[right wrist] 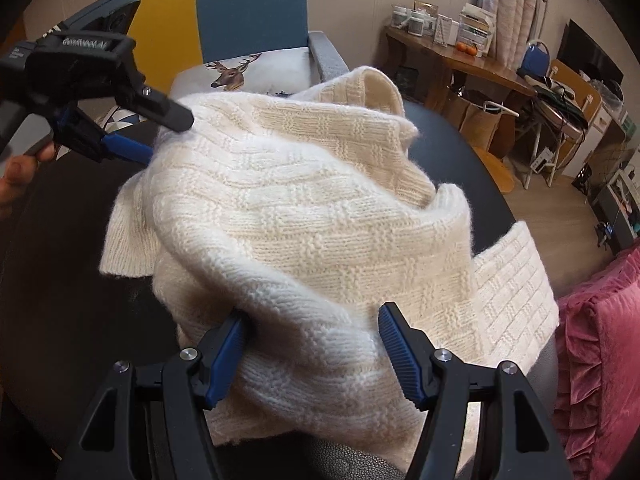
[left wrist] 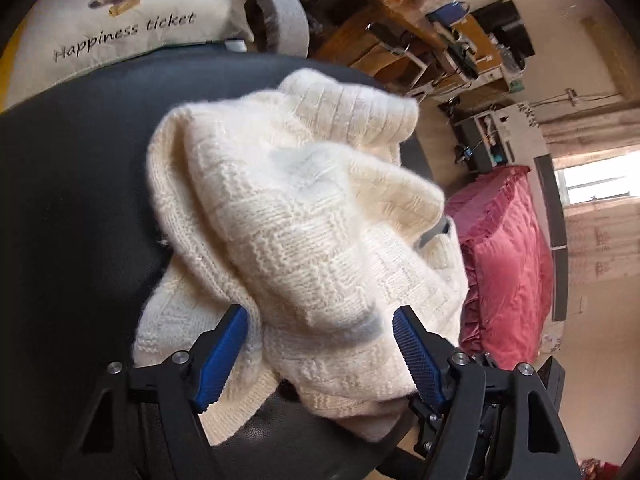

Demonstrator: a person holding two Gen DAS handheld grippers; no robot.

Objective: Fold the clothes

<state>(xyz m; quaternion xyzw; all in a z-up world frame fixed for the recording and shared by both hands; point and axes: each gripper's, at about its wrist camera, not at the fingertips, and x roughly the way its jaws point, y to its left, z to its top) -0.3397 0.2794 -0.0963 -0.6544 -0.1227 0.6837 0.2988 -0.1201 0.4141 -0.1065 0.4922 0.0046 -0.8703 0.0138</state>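
Observation:
A cream knitted sweater lies bunched on a round black table. It also fills the right wrist view. My left gripper is open, its blue pads on either side of a raised fold of the sweater at the near edge. It also shows in the right wrist view, at the sweater's far left. My right gripper is open with a thick fold of the sweater between its blue pads. Whether the pads touch the fabric is unclear.
An armchair with a deer cushion stands behind the table. A pink bedspread lies to the right, also in the right wrist view. A wooden desk with clutter stands along the wall.

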